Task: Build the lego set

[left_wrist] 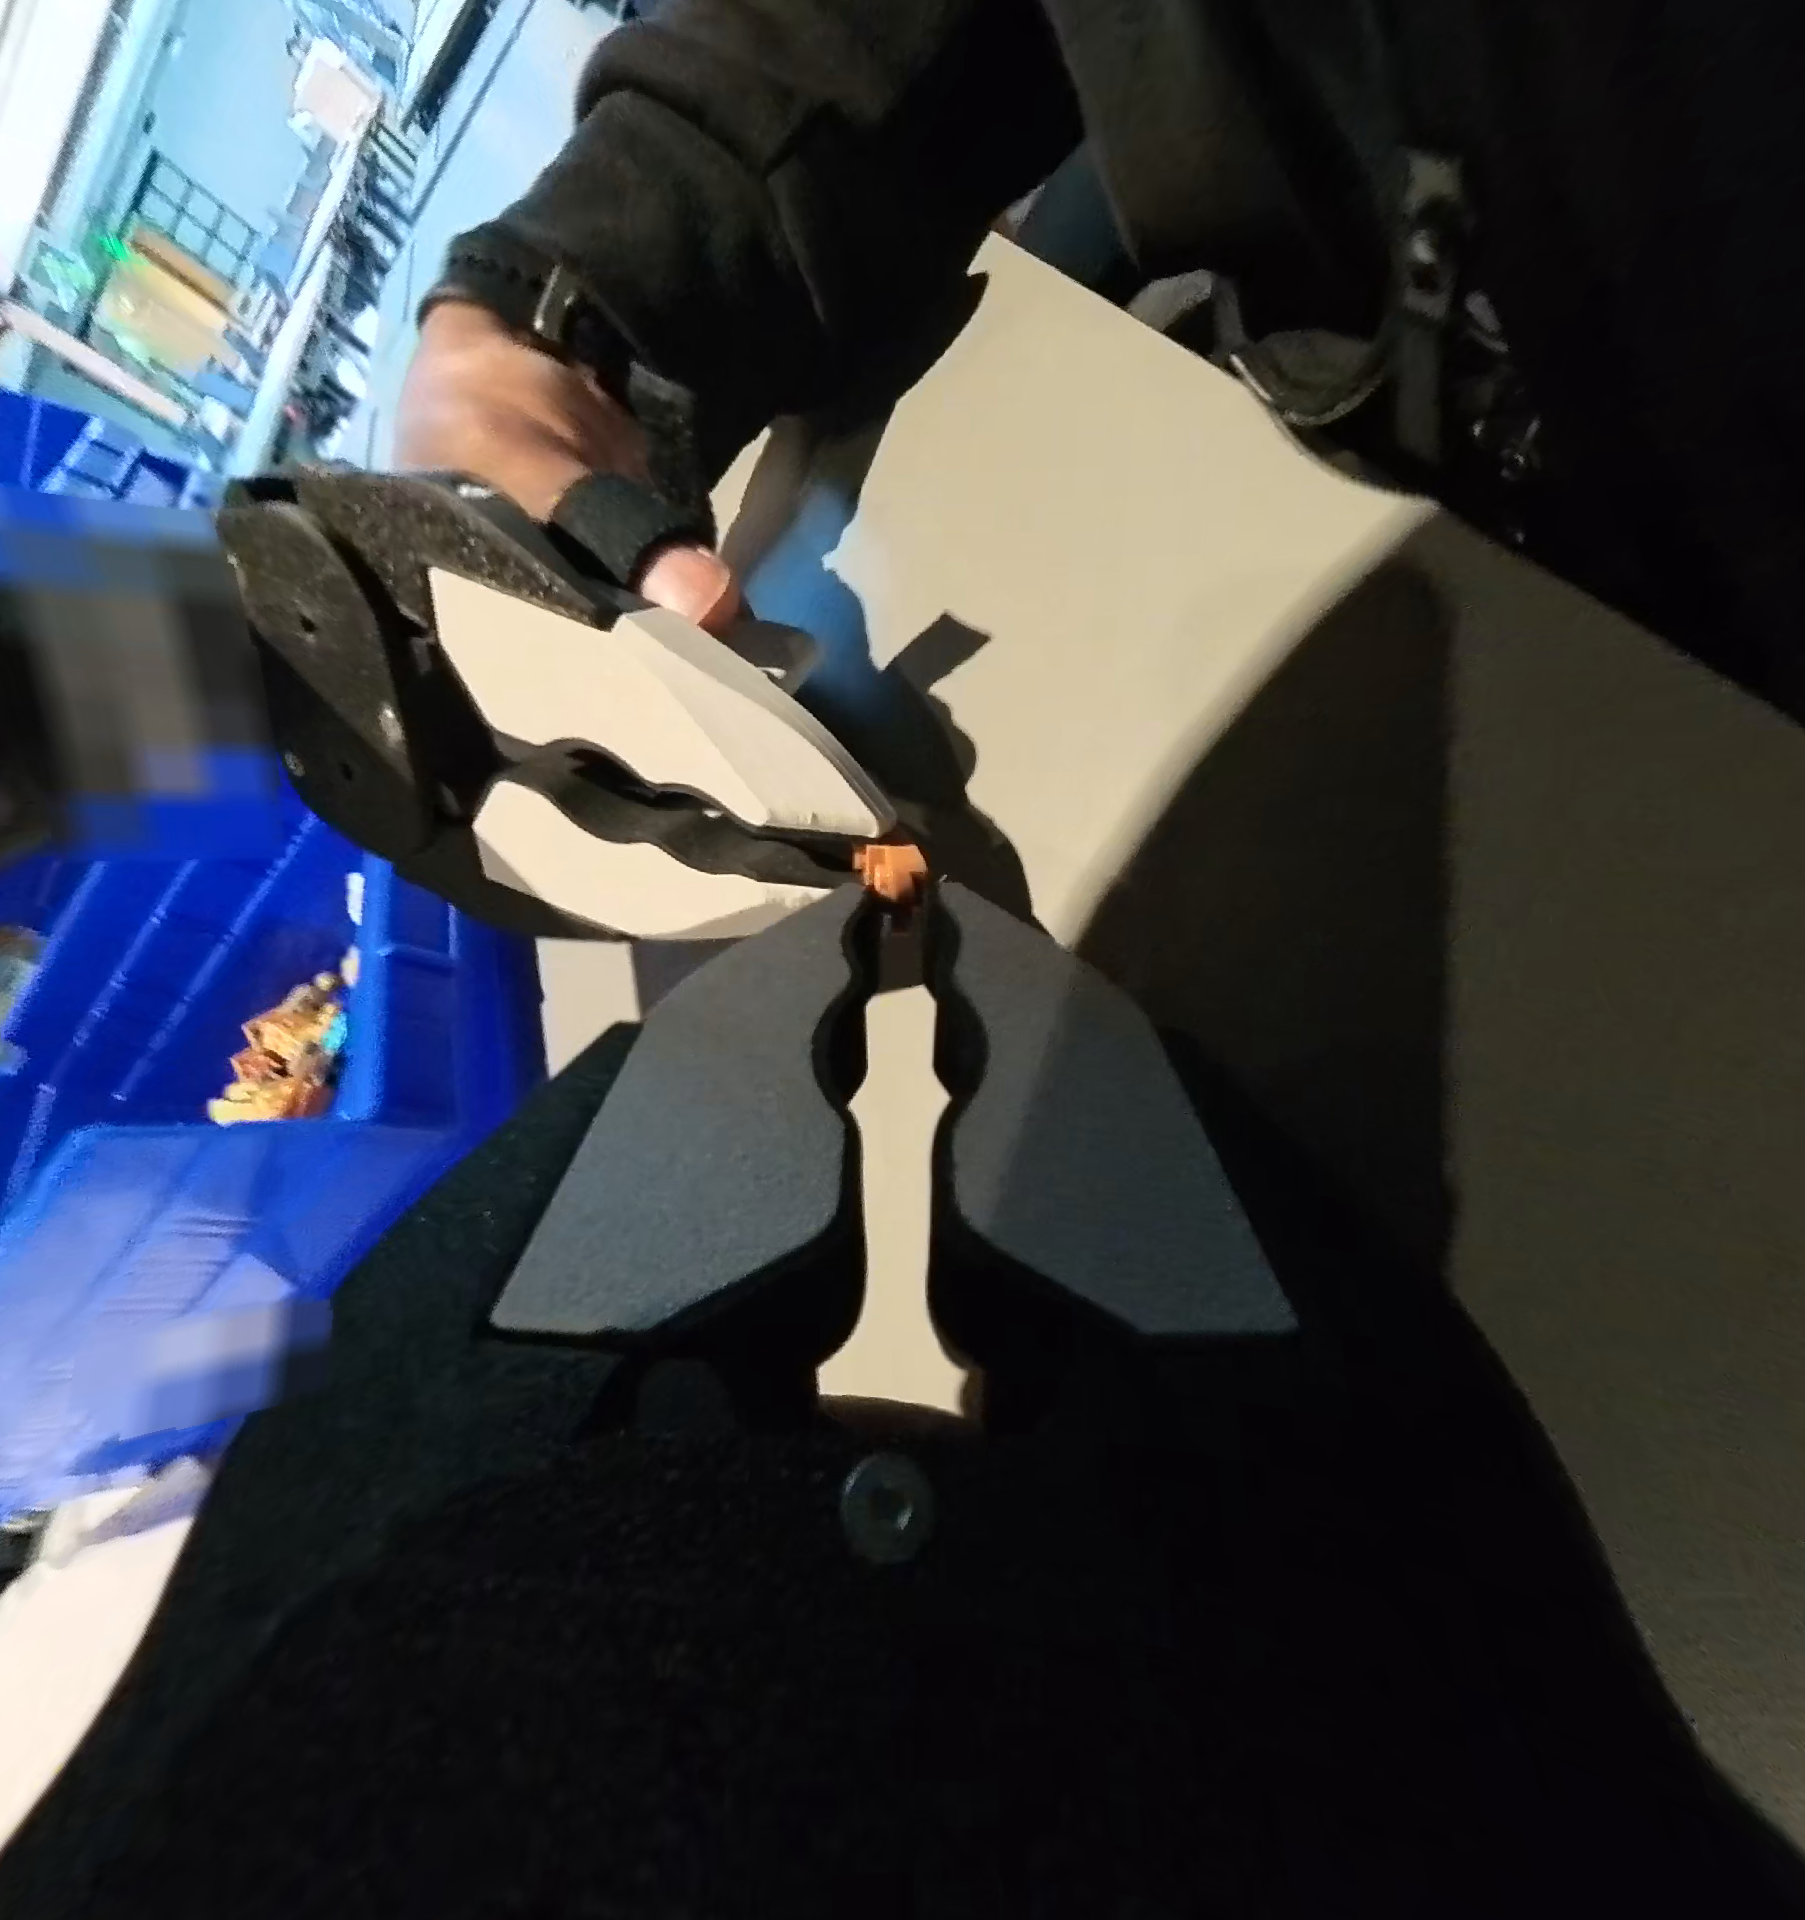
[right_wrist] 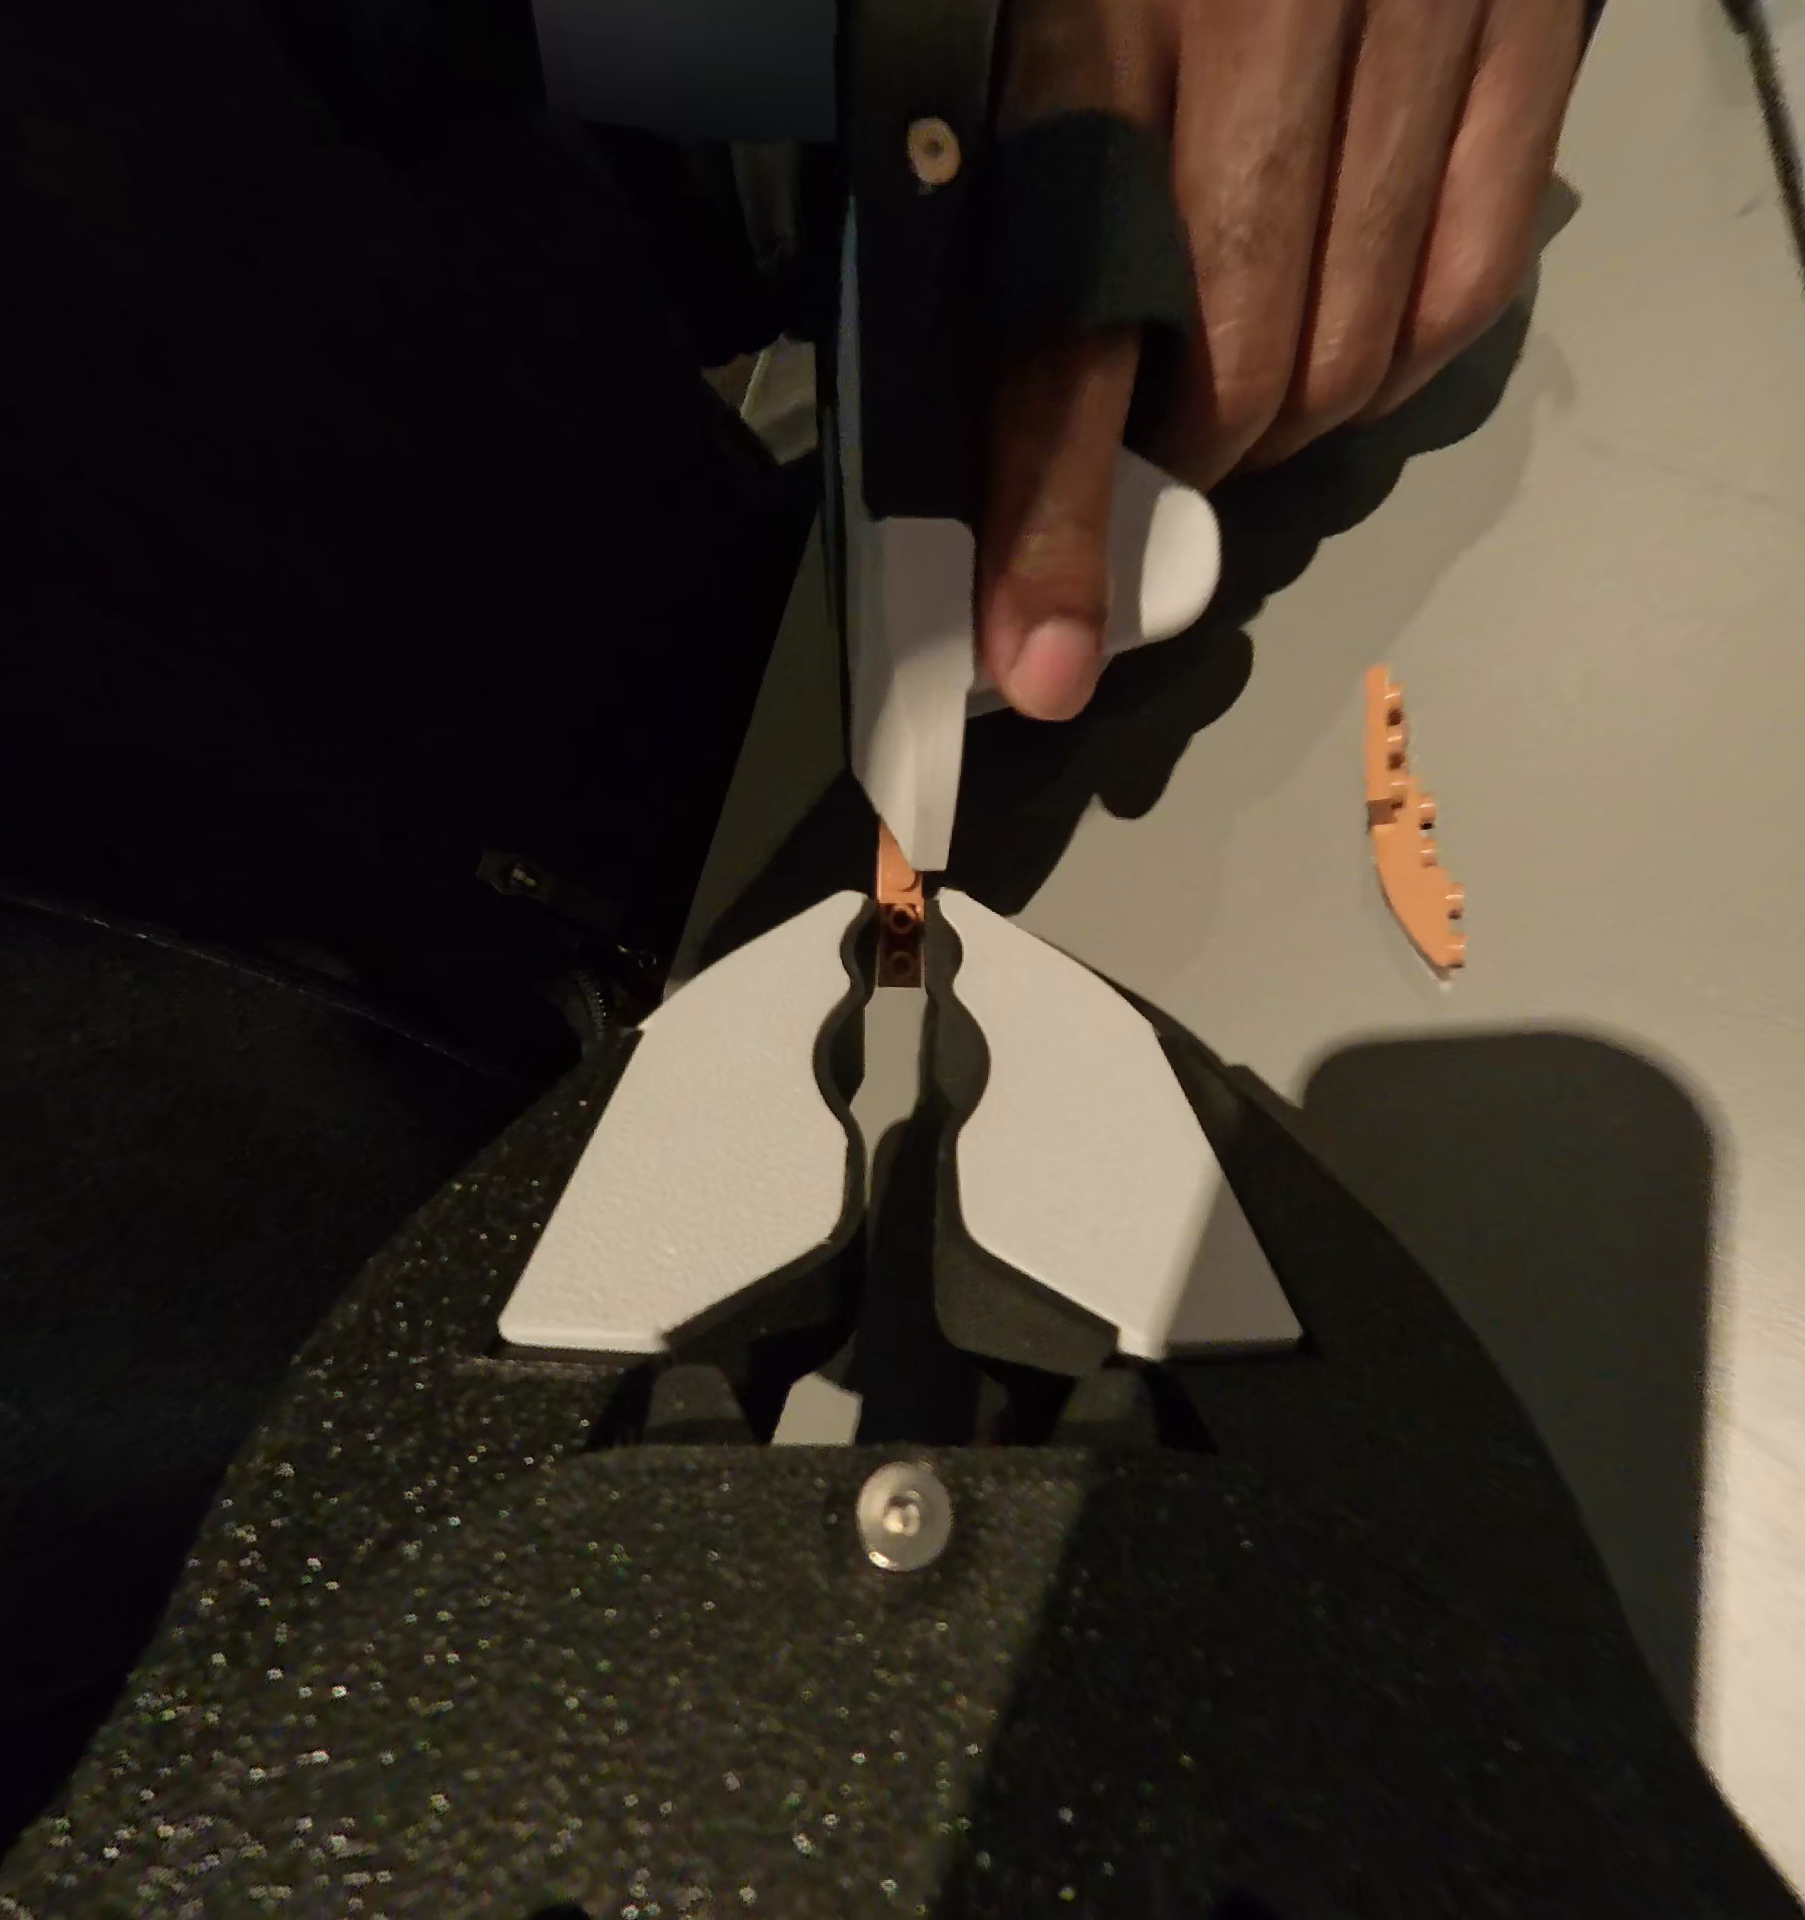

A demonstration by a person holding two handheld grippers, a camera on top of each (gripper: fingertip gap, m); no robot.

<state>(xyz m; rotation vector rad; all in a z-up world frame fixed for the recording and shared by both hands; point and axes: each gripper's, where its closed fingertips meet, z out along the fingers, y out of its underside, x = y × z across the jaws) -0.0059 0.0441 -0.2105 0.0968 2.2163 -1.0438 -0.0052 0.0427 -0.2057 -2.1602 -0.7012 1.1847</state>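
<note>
- The left tool (left_wrist: 893, 909) is nearly pressed together, its tips pinching a small orange lego piece (left_wrist: 885, 871); only a thin gap shows between the fingers further back.
- The right tool (right_wrist: 900, 940) is likewise closed down on a narrow orange-brown lego piece (right_wrist: 898, 935), whose long axis runs along the fingers, studs facing the camera.
- The two tools meet tip to tip: in the left wrist view the right tool (left_wrist: 856, 847) comes in from the left, roughly crosswise to the left one; in the right wrist view the left tool (right_wrist: 913, 852) comes down from above, its tip at the far end of the held piece.
- The bits of orange at the two tips touch. Whether that is one piece or two being joined, I cannot tell.
- Judgement: the coming move turns on keeping the pieces lined up while the tips push together; both hands are equally close.
- A larger orange stepped plate (right_wrist: 1412, 821) lies well apart on the pale table (right_wrist: 1656, 623), to the right.
- Blue bins (left_wrist: 254, 1039) with loose parts stand further left.
</note>
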